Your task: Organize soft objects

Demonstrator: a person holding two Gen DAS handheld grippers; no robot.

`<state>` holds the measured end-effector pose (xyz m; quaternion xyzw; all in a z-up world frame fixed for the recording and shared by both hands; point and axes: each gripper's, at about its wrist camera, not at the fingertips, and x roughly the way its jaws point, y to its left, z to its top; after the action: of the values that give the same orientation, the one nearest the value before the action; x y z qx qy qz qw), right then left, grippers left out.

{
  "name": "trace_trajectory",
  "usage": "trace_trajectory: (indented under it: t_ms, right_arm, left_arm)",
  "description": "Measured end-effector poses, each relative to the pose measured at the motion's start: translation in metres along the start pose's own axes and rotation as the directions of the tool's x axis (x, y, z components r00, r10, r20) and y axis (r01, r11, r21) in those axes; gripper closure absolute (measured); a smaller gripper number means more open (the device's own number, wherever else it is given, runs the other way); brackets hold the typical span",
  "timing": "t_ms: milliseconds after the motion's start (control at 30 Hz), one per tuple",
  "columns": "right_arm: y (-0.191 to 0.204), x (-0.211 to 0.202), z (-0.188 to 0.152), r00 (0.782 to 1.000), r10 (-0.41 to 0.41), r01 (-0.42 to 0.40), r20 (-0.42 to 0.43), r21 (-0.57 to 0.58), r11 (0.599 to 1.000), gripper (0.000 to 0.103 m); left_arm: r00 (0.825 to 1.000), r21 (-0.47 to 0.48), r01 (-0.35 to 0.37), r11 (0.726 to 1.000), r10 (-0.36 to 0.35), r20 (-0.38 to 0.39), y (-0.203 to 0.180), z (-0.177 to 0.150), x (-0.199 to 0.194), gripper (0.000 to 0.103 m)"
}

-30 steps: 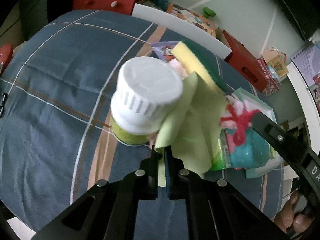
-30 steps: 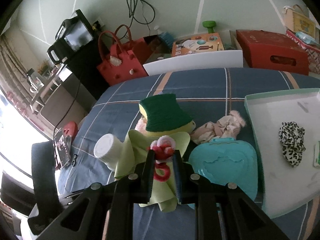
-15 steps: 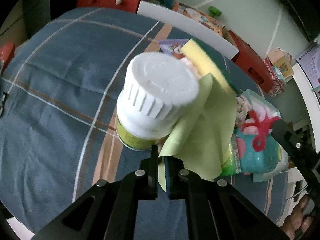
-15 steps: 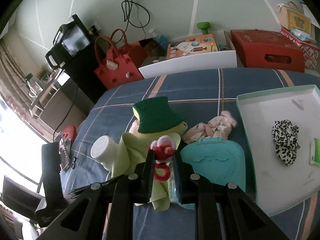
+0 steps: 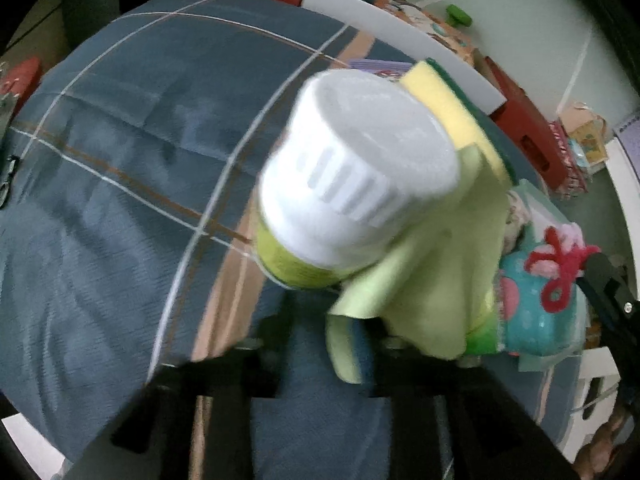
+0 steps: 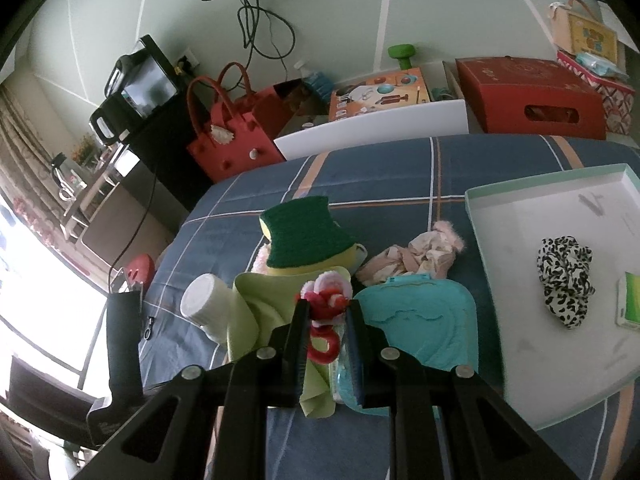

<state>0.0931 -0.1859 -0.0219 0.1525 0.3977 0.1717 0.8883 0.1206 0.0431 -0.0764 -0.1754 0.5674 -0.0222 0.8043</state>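
My right gripper (image 6: 326, 312) is shut on a red and pink fuzzy hair tie (image 6: 326, 298) and holds it above the pile. My left gripper (image 5: 324, 328) stands open and blurred around the hanging edge of a light green cloth (image 5: 432, 272), which also shows in the right wrist view (image 6: 260, 312). A white-capped bottle (image 5: 356, 176) leans against the cloth. A yellow and green sponge (image 6: 304, 236) lies on the pile. A pink cloth (image 6: 416, 256) lies behind a teal pouch (image 6: 424, 320).
A shallow white tray (image 6: 520, 360) at the right holds a leopard scrunchie (image 6: 564, 280) and a green pack (image 6: 630, 300). The blue plaid cover (image 5: 120, 160) spreads to the left. A red bag (image 6: 228, 140) and red box (image 6: 528, 100) stand behind.
My left gripper's jaws have opened off the green cloth and the view has pushed in toward the bottle. The right gripper has risen a little with the hair tie.
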Motion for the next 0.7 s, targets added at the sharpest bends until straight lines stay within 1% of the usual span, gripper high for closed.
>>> trace_trajectory:
  t_ms: [33, 67, 133, 233, 333, 400, 567, 700]
  right_arm:
    - [0.0, 0.0, 0.0, 1.0, -0.001, 0.001, 0.001, 0.0, 1.0, 0.084]
    - [0.0, 0.0, 0.0, 1.0, -0.001, 0.001, 0.001, -0.001, 1.0, 0.084]
    - [0.0, 0.001, 0.0, 1.0, -0.002, 0.002, -0.001, -0.002, 1.0, 0.084]
    - [0.0, 0.001, 0.0, 1.0, -0.005, 0.005, -0.002, -0.002, 1.0, 0.084]
    - [0.001, 0.0, 0.0, 1.0, -0.007, 0.007, -0.002, -0.004, 1.0, 0.084]
    - [0.001, 0.001, 0.0, 1.0, -0.007, 0.007, -0.003, -0.007, 1.0, 0.084]
    - [0.003, 0.001, -0.001, 1.0, -0.008, 0.008, -0.006, -0.014, 1.0, 0.084]
    - [0.002, 0.001, 0.0, 1.0, -0.008, 0.008, -0.005, -0.016, 1.0, 0.084]
  left_arm:
    - [1.0, -0.014, 0.021, 1.0, -0.021, -0.002, 0.002, 0.0, -0.001, 0.049]
    - [0.998, -0.033, 0.057, 0.998, -0.057, -0.007, 0.004, 0.0, -0.002, 0.049]
    - [0.996, -0.039, 0.085, 0.996, -0.085, -0.011, 0.004, 0.0, -0.002, 0.049]
    - [0.997, -0.009, 0.074, 0.997, -0.073, 0.004, -0.004, -0.001, -0.007, 0.049]
    - [0.995, -0.001, 0.093, 0.996, -0.093, 0.031, -0.009, -0.001, -0.015, 0.049]
    - [0.995, 0.0, 0.083, 0.997, -0.082, 0.058, -0.013, -0.001, -0.02, 0.049]
    - [0.99, -0.005, 0.083, 0.997, -0.082, 0.111, -0.015, -0.001, -0.031, 0.049]
    - [0.99, 0.013, 0.07, 0.997, -0.071, 0.121, -0.019, -0.003, -0.032, 0.049]
